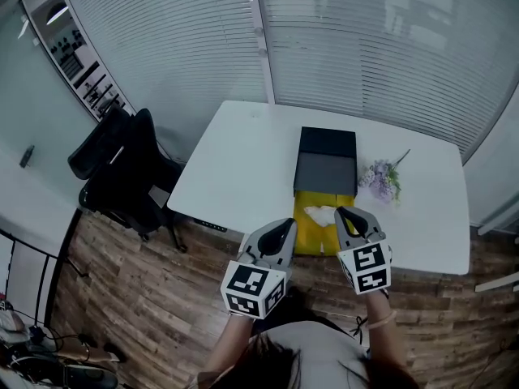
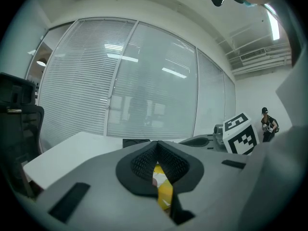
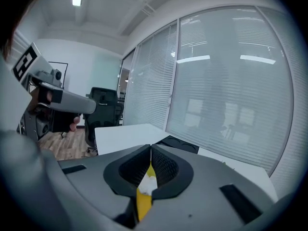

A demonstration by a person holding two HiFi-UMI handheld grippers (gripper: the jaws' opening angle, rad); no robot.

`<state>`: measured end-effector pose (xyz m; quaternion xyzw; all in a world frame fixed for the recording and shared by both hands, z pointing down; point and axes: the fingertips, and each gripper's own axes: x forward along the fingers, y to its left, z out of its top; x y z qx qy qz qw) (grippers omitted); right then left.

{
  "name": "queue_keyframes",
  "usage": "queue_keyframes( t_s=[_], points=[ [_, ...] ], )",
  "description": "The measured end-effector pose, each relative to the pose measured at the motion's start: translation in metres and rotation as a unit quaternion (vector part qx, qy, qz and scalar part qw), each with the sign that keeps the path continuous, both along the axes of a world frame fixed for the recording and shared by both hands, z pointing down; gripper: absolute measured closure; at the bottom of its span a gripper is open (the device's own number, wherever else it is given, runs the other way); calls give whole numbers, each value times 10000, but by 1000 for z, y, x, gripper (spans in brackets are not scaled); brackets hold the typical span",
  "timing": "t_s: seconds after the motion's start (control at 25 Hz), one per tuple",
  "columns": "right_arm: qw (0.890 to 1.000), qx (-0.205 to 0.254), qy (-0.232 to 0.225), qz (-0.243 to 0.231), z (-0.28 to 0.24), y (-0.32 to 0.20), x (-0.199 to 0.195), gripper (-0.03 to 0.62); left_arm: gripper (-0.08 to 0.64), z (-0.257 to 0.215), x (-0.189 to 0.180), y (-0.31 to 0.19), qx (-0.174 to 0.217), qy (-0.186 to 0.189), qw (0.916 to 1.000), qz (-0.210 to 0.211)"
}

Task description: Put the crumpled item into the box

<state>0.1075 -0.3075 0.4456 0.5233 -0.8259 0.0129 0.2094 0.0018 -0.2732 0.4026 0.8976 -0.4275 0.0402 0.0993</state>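
Observation:
A yellow box lies open at the near edge of the white table, with its dark lid just behind it. A white crumpled item rests inside on the yellow bottom. My left gripper hovers over the box's left side and my right gripper over its right side. Both have jaws pressed together with nothing between them. In the left gripper view the gripper shows only a yellow sliver below its closed jaws. The right gripper shows the same, yellow with a white bit.
A small bunch of pale purple flowers lies right of the box. A black office chair stands left of the table on the wooden floor. Glass walls with blinds run behind the table. A person stands far off.

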Motion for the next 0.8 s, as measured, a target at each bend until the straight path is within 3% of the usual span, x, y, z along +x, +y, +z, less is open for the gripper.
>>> queue_keyframes(
  t_s=[0.8],
  points=[
    [9988,339,-351,104,-30,64,23,565,543,-10,18,39,194,-97,9997,-117]
  ],
)
